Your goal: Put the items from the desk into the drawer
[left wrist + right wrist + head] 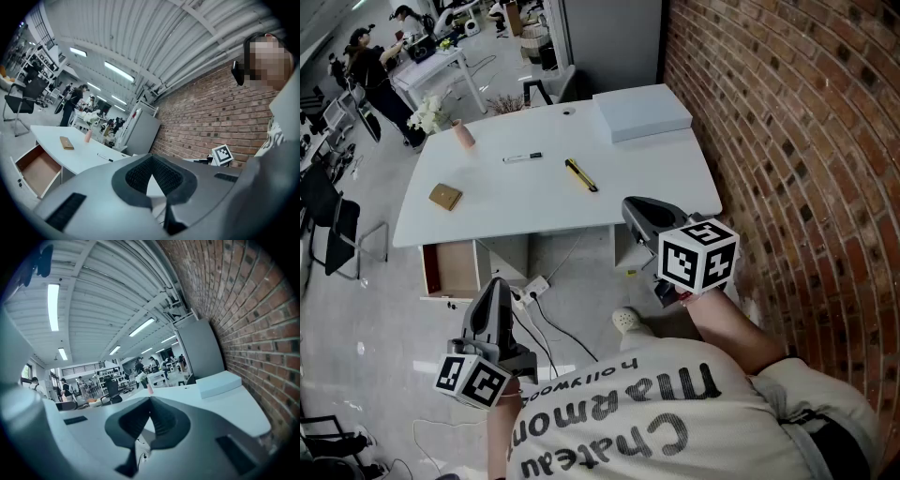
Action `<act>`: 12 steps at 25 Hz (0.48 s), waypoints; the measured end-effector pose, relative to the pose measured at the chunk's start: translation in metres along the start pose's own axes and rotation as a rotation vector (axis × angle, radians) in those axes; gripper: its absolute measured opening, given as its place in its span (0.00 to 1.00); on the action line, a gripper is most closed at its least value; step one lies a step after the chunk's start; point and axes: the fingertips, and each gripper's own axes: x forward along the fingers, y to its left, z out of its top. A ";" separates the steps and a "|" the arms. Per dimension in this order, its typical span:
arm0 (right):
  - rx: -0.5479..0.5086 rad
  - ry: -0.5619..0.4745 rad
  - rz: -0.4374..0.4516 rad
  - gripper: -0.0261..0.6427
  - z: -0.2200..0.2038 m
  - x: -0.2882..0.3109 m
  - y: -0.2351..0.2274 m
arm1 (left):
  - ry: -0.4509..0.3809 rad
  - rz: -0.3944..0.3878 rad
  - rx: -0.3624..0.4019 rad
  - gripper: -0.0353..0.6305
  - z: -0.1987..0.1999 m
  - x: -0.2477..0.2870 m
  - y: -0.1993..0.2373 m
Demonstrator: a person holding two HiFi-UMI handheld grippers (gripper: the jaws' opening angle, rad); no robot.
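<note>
On the white desk [656,178] lie a black-and-white marker [522,157], a yellow-and-black utility knife [580,175] and a flat brown wallet [444,196]. A pink cup [464,135] stands near the far left corner. Under the desk's left side a wooden drawer [450,269] stands pulled open; the left gripper view also shows the drawer [37,168], the wallet [66,143] and the marker [105,157]. My left gripper [494,286] is held low over the floor, short of the drawer, shut and empty. My right gripper [636,208] is at the desk's near edge, shut and empty.
A light blue box [641,112] sits at the desk's far right corner, against the brick wall [787,141]. A power strip with cables [532,286] lies on the floor under the desk. A black chair [328,225] stands at the left. People work at benches in the background.
</note>
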 end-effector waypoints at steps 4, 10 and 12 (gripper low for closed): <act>0.055 -0.038 0.031 0.04 0.006 0.015 -0.007 | -0.017 0.006 -0.026 0.06 0.004 0.010 0.013; 0.136 -0.048 0.104 0.04 0.016 0.048 -0.026 | -0.035 -0.007 -0.021 0.06 0.011 0.039 0.024; 0.120 -0.035 0.115 0.04 0.020 0.063 -0.032 | -0.041 0.005 -0.018 0.06 0.015 0.052 0.031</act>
